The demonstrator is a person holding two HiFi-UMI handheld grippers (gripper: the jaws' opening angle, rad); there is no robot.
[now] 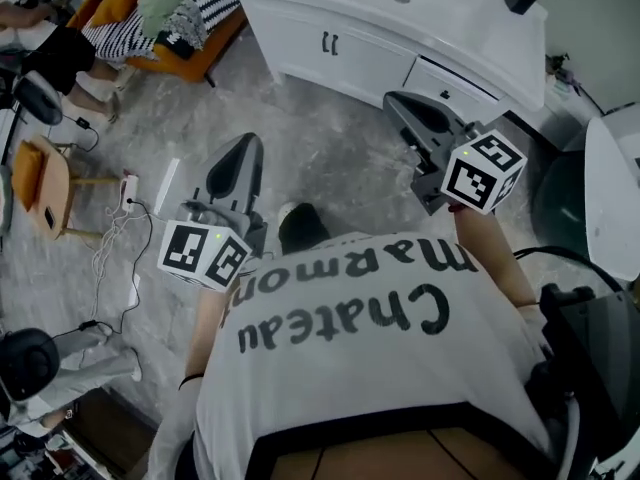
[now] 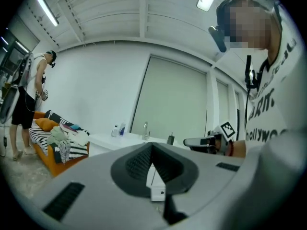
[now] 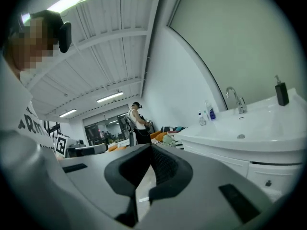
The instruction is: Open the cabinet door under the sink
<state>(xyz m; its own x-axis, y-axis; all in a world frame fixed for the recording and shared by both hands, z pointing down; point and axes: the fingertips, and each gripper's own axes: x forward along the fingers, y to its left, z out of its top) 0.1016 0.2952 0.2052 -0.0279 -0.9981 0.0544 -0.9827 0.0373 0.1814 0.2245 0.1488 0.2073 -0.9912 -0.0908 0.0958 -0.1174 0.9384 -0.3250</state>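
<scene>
The white sink cabinet (image 1: 350,58) stands at the top of the head view, its doors closed, with two dark handles (image 1: 330,43) side by side and a drawer (image 1: 447,88) to their right. My left gripper (image 1: 247,143) is shut and empty, well short of the doors over the grey floor. My right gripper (image 1: 392,101) is shut and empty too, close to the drawer corner but apart from it. In the right gripper view the basin (image 3: 240,128), the faucet (image 3: 233,98) and the cabinet front (image 3: 230,164) lie to the right of the shut jaws. In the left gripper view the counter (image 2: 124,139) is far ahead.
An orange sofa (image 1: 190,58) heaped with clothes stands at the top left, next to the cabinet. A wooden chair (image 1: 40,183) and a power strip with cables (image 1: 128,193) are on the left. Another person (image 2: 33,90) stands by the sofa. A dark round object (image 1: 560,198) sits at the right.
</scene>
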